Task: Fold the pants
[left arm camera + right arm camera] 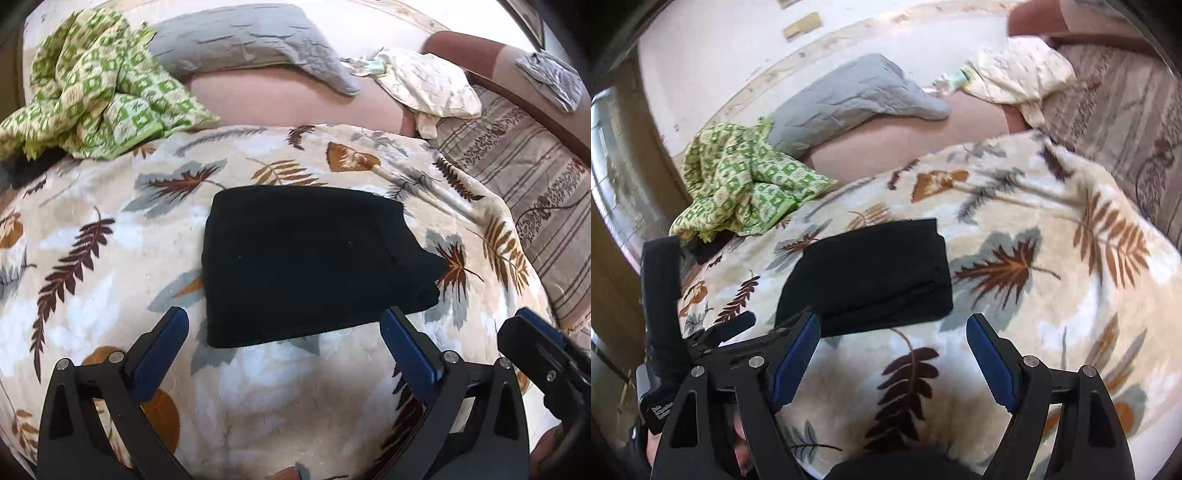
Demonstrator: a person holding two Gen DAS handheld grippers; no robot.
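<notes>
On the leaf-patterned blanket [110, 258] the black pants [306, 266] lie as a compact folded block, touched by neither tool, so the folding looks close to finished or finished. Both tools hang just short of the block's near edge: the left gripper [284, 339] has its blue pads spread wide with nothing between them, and the right gripper [892, 350] likewise stands with its jaws apart and empty. The chief risk from here, as I judge it, is a fingertip catching the near edge on any further pass and dragging the top layer askew, since the plush blanket gives underneath and the layers are only resting on one another. The corner at the block's right end already pokes out a little, so a nudge there could spring the fold. The green patterned cloth [92, 85] sits well apart and should not interfere. The left wrist view shows the block's whole top face and its protruding right corner, with the right tool at the lower right edge; the right wrist view instead shows the stacked layers along the block's side, the left tool's handle, and part of the person's hand [738, 439] beneath the frame.
</notes>
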